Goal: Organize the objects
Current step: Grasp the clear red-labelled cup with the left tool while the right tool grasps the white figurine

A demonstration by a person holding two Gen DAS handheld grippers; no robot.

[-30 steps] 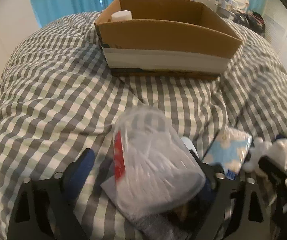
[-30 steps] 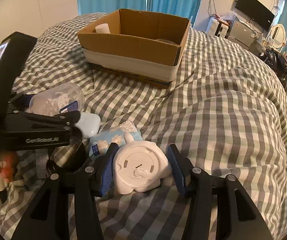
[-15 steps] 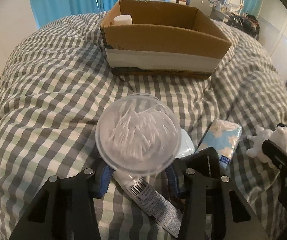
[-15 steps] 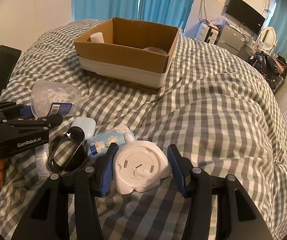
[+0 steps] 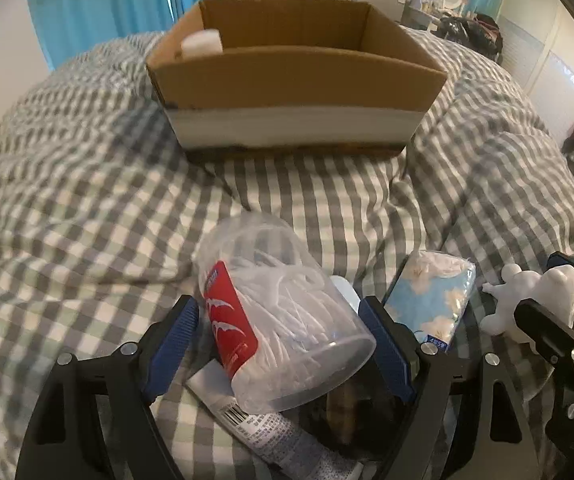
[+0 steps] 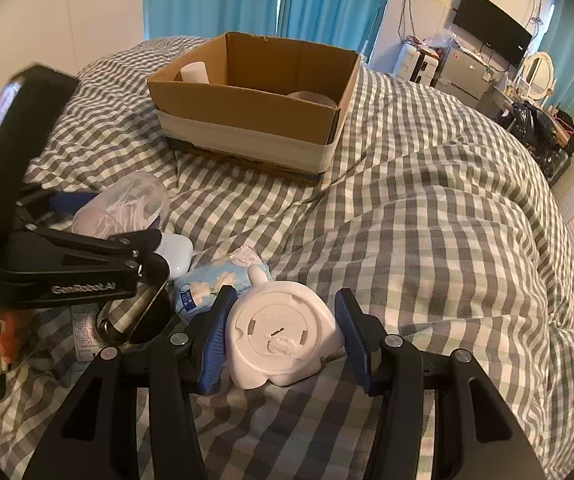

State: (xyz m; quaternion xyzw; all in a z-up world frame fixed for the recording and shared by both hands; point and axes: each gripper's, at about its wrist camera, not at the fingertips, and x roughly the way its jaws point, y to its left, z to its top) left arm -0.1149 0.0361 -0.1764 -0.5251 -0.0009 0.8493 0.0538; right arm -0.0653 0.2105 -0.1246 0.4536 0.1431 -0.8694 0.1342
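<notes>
Clear tub [image 5: 283, 316] between open jaws

Bed [image 6: 447, 208] w/ grey-white checked duvet, rumpled. Cardboard box [image 6: 247, 128] sits on it at 12 o'clock, well apart from the rest. At 6–8 o'clock, a cluster on the duvet: white figurine [image 6: 283, 340] on its side; blue floral tissue pack [image 6: 211, 284] just beside it at 10 o'clock; white case [image 6: 177, 254] near the pack; printed tube [image 5: 271, 428] flat. Clear tub of white picks [image 5: 283, 316]: cannot tell if resting on duvet.
</notes>
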